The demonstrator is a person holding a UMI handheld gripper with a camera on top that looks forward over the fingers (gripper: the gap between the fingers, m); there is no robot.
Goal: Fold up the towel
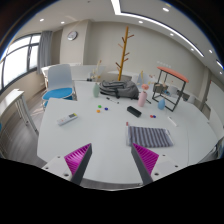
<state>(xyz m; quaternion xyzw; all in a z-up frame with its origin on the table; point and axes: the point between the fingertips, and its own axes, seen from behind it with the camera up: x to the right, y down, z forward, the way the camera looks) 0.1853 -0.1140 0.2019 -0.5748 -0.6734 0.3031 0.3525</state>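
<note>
A grey striped towel (pixel 148 135) lies folded flat on the white table (pixel 105 130), just ahead of my right finger and slightly beyond it. My gripper (pixel 112 160) is open and empty above the table's near edge. Its two fingers (pixel 78 158) with magenta pads stand wide apart, with only bare table between them.
A remote (pixel 68 118), a black object (pixel 134 111) and small coloured bits (pixel 99 108) lie on the table. Bottles (pixel 144 97), a dish rack (pixel 118 88) and a wooden coat tree (pixel 124 50) stand at the far side. A chair with a blue basin (pixel 58 92) is beyond the left finger.
</note>
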